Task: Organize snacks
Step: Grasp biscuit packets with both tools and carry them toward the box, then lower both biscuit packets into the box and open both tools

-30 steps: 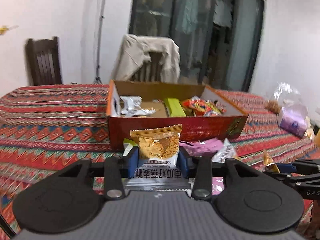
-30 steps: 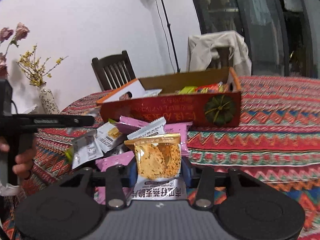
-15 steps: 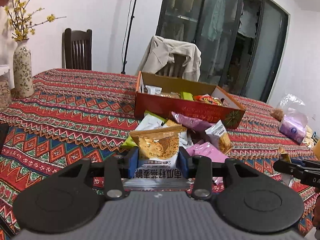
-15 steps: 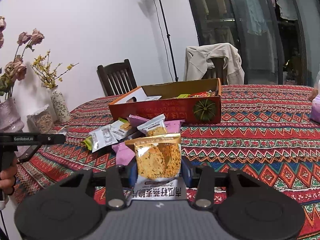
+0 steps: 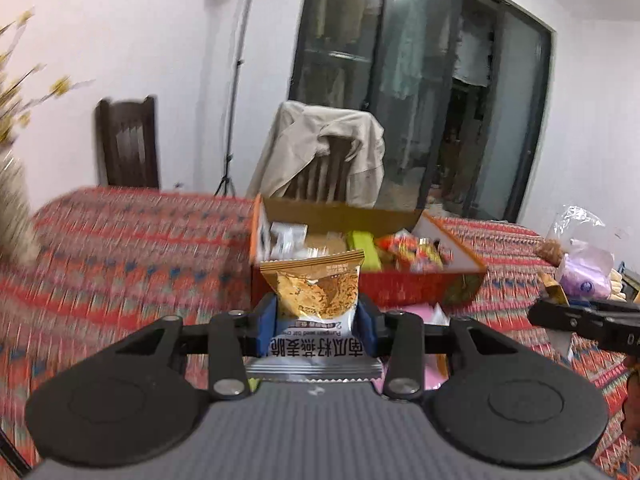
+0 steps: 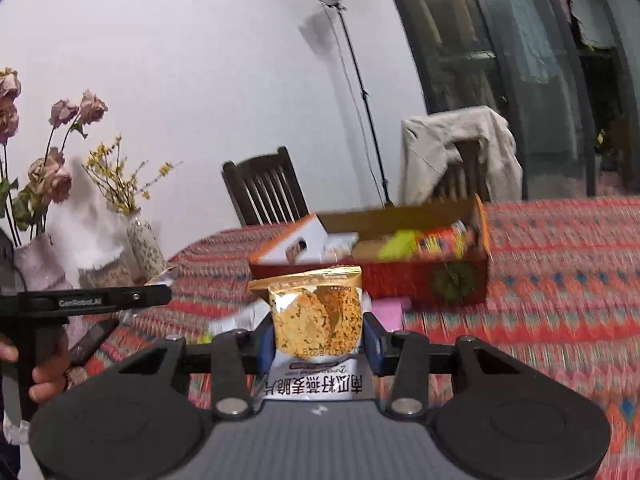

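Each gripper holds one snack packet of the same kind, gold on top and white with printed characters below. The packet in the left gripper (image 5: 316,320) stands upright, and the blue fingers (image 5: 267,326) are clamped on its two sides. The second packet (image 6: 316,312) sits the same way in the right gripper (image 6: 318,340), whose fingers (image 6: 374,340) are also pressed against its sides. Beyond both pairs of fingers stands the open red cardboard box (image 5: 424,286), on the desk (image 5: 120,248) with a red patterned cloth; it already contains several snacks, a green one and an orange-red one among them. Between the fingers and the box lie some loose packets, pink and white, but they are blurred. To the left of the right gripper's fingers, the left gripper body shows with a hand (image 6: 44,372) around its handle. Behind the box stands a chair with a beige jacket (image 5: 320,156) over it, and to the left are vases with dry flowers (image 6: 48,148).
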